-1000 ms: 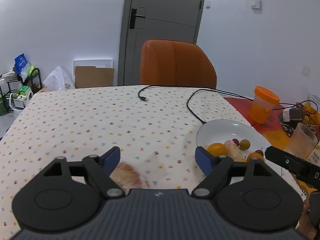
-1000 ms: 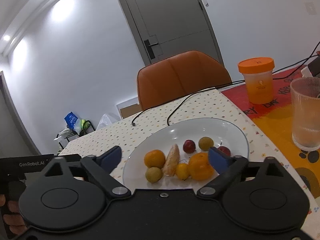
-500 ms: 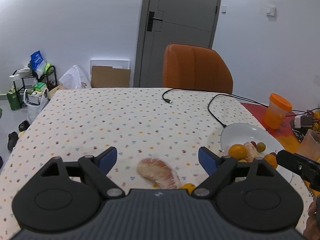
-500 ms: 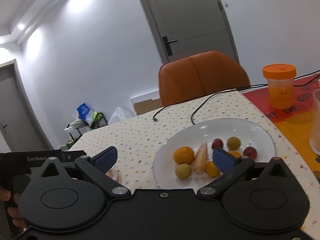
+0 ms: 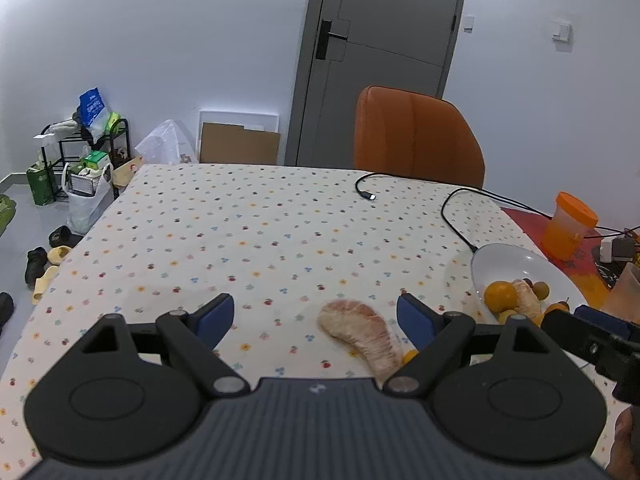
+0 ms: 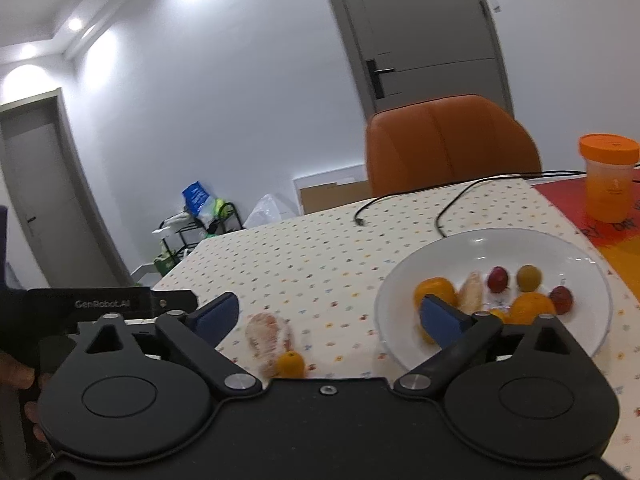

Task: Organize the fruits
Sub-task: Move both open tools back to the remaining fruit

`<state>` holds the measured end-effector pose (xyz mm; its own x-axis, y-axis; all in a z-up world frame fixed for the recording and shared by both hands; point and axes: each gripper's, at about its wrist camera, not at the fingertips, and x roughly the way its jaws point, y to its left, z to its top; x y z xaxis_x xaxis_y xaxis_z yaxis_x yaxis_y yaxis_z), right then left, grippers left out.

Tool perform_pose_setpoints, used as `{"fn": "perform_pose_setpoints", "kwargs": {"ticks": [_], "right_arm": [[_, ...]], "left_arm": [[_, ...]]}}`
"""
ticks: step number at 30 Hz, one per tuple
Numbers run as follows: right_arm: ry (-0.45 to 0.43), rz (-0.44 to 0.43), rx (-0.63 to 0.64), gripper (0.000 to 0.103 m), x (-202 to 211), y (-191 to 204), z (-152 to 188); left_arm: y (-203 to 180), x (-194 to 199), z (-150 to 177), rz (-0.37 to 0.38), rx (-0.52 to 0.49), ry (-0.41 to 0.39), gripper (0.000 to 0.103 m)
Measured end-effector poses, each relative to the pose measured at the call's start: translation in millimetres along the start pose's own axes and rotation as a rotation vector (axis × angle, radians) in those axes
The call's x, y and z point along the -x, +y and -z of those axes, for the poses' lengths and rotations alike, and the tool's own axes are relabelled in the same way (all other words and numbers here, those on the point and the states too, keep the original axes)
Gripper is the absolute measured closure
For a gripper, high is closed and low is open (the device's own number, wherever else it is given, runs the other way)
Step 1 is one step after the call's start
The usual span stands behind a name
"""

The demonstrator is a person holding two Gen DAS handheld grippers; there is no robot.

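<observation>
A pink peeled pomelo wedge [image 5: 362, 334] lies on the dotted tablecloth, between the fingers of my open left gripper [image 5: 316, 318] and nearer its right finger. A small orange fruit [image 5: 409, 357] sits at the wedge's right end, half hidden by that finger. In the right wrist view the same wedge [image 6: 266, 332] and small orange fruit [image 6: 291, 364] lie inside my open right gripper [image 6: 332, 312]. The white plate [image 6: 576, 248] to the right holds oranges, another pomelo piece, two red fruits and a yellow-green one. The plate [image 5: 500, 258] also shows at the right in the left wrist view.
A black cable [image 5: 456, 216] snakes across the table behind the plate. An orange-lidded jar [image 6: 610, 178] stands on a red-orange mat at the far right, with a glass [image 5: 626, 292] nearby. An orange chair [image 5: 416, 136] faces the table's far edge.
Both grippers have drawn back and swung left. The pomelo wedge now lies fully in view ahead of the left gripper, and the plate has slid to the right in both views.
</observation>
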<state>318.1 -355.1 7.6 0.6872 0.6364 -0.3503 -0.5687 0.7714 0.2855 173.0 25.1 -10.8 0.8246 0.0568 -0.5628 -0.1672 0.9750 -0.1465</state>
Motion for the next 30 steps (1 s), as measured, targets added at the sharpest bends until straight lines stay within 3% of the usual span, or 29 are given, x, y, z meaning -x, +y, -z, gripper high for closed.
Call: {"fn": "perform_pose_setpoints", "kwargs": {"ticks": [3, 15, 25, 30], "right_arm": [[0.015, -0.019, 0.009, 0.022, -5, 7, 3], [0.064, -0.059, 0.021, 0.041, -20, 20, 13], [0.146, -0.096, 0.054, 0.048, -48, 32, 24], [0.187, -0.109, 0.065, 0.057, -62, 38, 28]], "left_arm": [[4, 0, 3, -0.003, -0.002, 0.006, 0.016], [19, -8, 14, -0.01, 0.019, 0.038, 0.016], [31, -19, 20, -0.009, 0.043, 0.054, 0.016], [39, -24, 21, -0.016, 0.071, 0.063, 0.016]]}}
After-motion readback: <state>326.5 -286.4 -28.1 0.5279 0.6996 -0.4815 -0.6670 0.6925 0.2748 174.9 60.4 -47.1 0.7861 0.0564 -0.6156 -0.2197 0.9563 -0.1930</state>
